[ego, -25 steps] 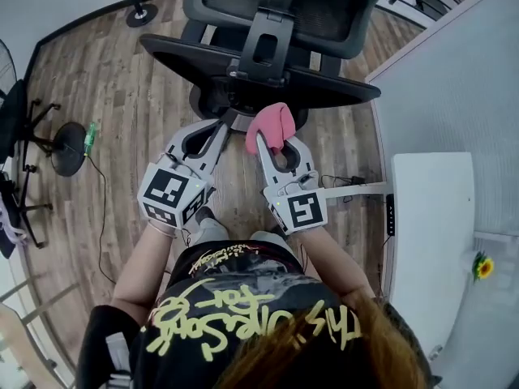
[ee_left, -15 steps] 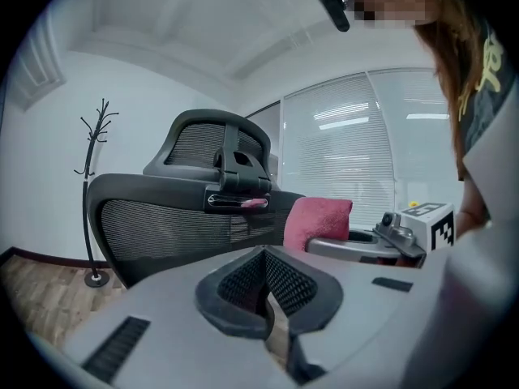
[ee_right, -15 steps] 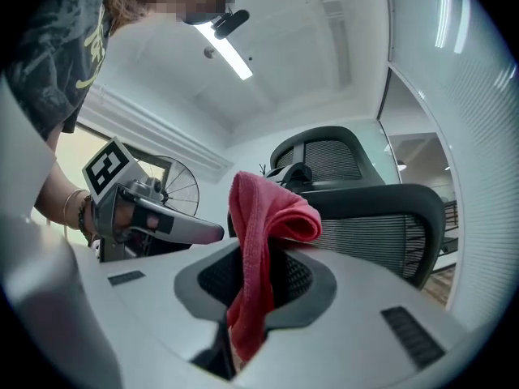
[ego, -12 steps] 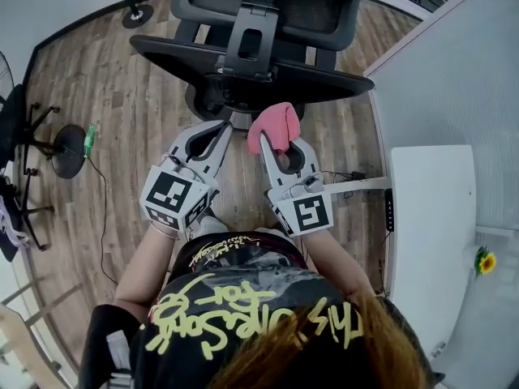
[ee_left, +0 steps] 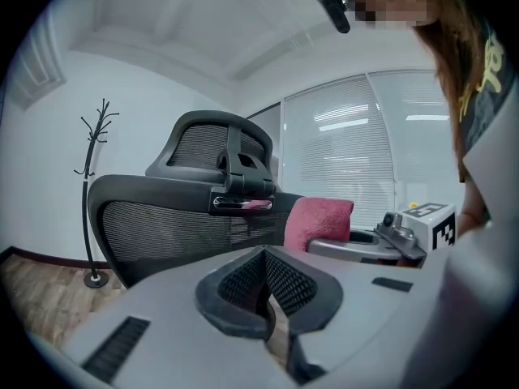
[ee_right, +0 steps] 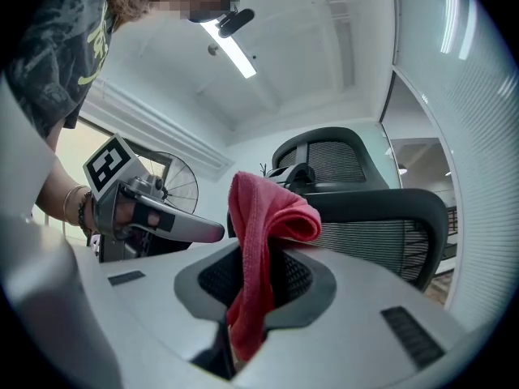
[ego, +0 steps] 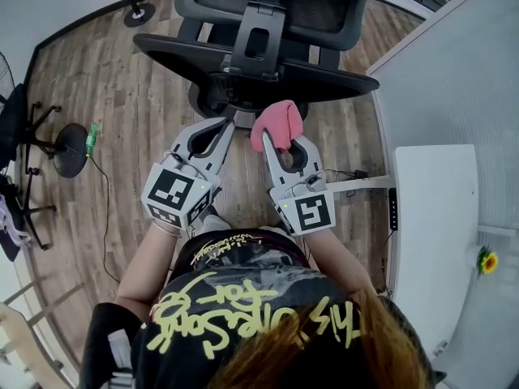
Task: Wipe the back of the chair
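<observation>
A black mesh office chair shows its backrest point(ego: 243, 59) and headrest point(ego: 276, 2) at the top of the head view. My right gripper point(ego: 272, 142) is shut on a pink cloth point(ego: 277, 121), which bunches above its tips just short of the backrest's near edge. In the right gripper view the cloth point(ee_right: 258, 241) hangs between the jaws, with the backrest point(ee_right: 381, 217) beyond it. My left gripper point(ego: 225, 126) is beside it, shut and empty. The left gripper view shows the backrest mesh point(ee_left: 162, 225), the cloth point(ee_left: 319, 221) and the closed left gripper point(ee_left: 272, 302).
A white desk point(ego: 430, 233) and a grey partition point(ego: 454, 79) stand to the right. A floor fan point(ego: 69, 148) and a green bottle point(ego: 91, 136) sit on the wood floor at the left. A coat stand base point(ego: 139, 13) is behind the chair. A cable point(ego: 101, 217) trails across the floor.
Both grippers have edged slightly right and toward the chair. The cloth stays clamped in the right gripper.
</observation>
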Demonstrator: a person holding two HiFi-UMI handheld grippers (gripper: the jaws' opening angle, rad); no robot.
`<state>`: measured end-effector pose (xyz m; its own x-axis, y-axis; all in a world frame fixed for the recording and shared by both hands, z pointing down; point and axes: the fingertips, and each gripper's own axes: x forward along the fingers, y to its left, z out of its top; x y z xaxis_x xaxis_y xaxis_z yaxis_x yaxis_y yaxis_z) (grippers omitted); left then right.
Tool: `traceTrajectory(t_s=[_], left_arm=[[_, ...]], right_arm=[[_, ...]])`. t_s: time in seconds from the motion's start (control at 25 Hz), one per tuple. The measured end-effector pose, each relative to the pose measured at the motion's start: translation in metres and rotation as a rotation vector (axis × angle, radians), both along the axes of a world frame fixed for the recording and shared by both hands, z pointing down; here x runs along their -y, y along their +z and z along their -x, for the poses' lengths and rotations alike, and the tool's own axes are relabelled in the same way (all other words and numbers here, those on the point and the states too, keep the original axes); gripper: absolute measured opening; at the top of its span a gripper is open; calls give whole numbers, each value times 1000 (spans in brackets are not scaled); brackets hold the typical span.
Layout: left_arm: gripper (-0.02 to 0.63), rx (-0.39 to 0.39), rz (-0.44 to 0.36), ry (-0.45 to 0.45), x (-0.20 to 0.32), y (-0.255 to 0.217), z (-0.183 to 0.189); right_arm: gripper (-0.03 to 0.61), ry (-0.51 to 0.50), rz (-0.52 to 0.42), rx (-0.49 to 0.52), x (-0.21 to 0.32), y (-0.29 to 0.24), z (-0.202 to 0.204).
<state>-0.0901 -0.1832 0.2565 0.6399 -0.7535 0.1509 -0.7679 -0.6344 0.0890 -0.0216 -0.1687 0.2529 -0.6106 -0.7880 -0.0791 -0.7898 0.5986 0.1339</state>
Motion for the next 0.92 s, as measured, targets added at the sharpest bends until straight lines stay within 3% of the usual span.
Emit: traceTrajectory(t_s=[0.92], left_arm=[[-6,-23,18,14,2,2,0]], right_arm=[[64,24,41,22,-2,6,-7]])
